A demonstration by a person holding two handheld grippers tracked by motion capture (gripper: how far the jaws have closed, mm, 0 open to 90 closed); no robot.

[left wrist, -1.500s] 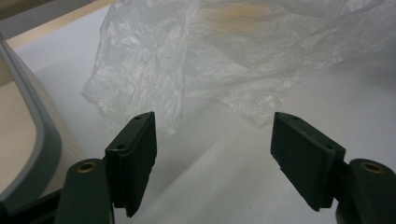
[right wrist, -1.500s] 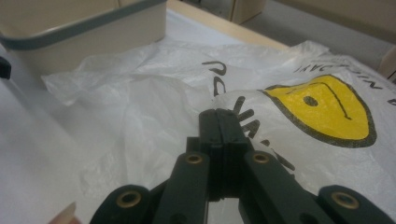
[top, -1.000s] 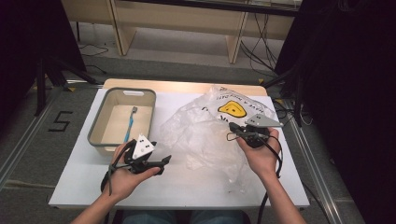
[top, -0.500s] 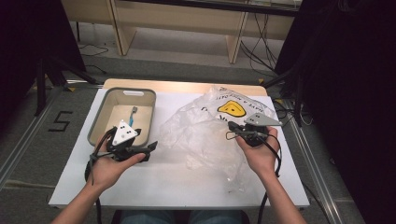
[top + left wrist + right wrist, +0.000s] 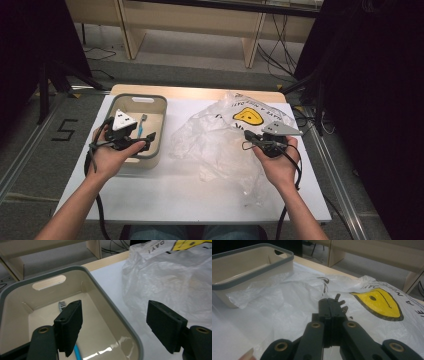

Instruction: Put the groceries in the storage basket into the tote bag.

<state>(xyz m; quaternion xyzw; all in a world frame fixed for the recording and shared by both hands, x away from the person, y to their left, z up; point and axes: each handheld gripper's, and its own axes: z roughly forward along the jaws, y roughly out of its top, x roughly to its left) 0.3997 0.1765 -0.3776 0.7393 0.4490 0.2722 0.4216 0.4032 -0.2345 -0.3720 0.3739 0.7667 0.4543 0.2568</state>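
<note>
While the right gripper (image 5: pixel 256 138) pinches the plastic bag (image 5: pixel 225 145) beside the bin (image 5: pixel 159 120), the left gripper (image 5: pixel 148 141), fingers spread, should descend squarely onto the toothbrush (image 5: pixel 142 125) inside that bin.

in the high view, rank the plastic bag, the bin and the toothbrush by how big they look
1. Plastic bag: largest, spread over the middle and right of the table.
2. Bin: clearly smaller, though the left gripper covers part of it.
3. Toothbrush: smallest by far, a thin blue piece inside the bin, partly hidden.
</note>
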